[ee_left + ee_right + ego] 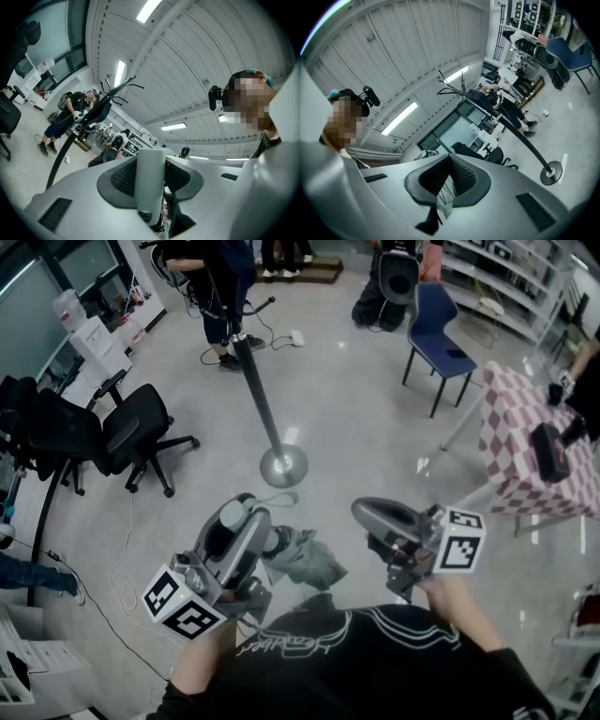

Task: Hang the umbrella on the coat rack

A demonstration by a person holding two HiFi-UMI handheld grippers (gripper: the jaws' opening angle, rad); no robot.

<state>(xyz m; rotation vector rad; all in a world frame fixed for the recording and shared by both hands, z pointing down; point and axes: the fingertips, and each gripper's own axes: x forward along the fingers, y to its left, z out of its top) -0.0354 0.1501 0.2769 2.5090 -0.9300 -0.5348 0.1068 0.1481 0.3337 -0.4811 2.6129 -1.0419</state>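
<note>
**Step in hand: approach.** You are standing short of the coat rack (255, 390) with the umbrella (305, 559) carried low in front of you. Nothing hangs on a hook yet.

**Grip state.**
- Left gripper (246, 521): the pads are clamped on the umbrella's pale cylindrical handle (150, 183). The folded grey canopy droops beside it, toward your right.
- Right gripper (370, 514): the jaws are together. In the head view they sit apart from the canopy. A thin pale strip shows between the pads in the right gripper view. It may be a strap or a fold of fabric, but that view is too poor to confirm it.

**Next move.** Close the gap to the rack, then raise the umbrella to the hooks (124, 85) at the top of the pole. Present the handle or a loop to one prong, and release the left pads only once the weight sits on it.

**Clearances.**
- The floor between you and the round base (283, 465) is open.
- The black office chair (141, 427) stands well off to the left.
- The blue chair (436, 329) and the chequered table (525, 446) stand well off to the right.
- A person (225, 277) stands just beyond the rack, so keep the lift short of them.
</note>
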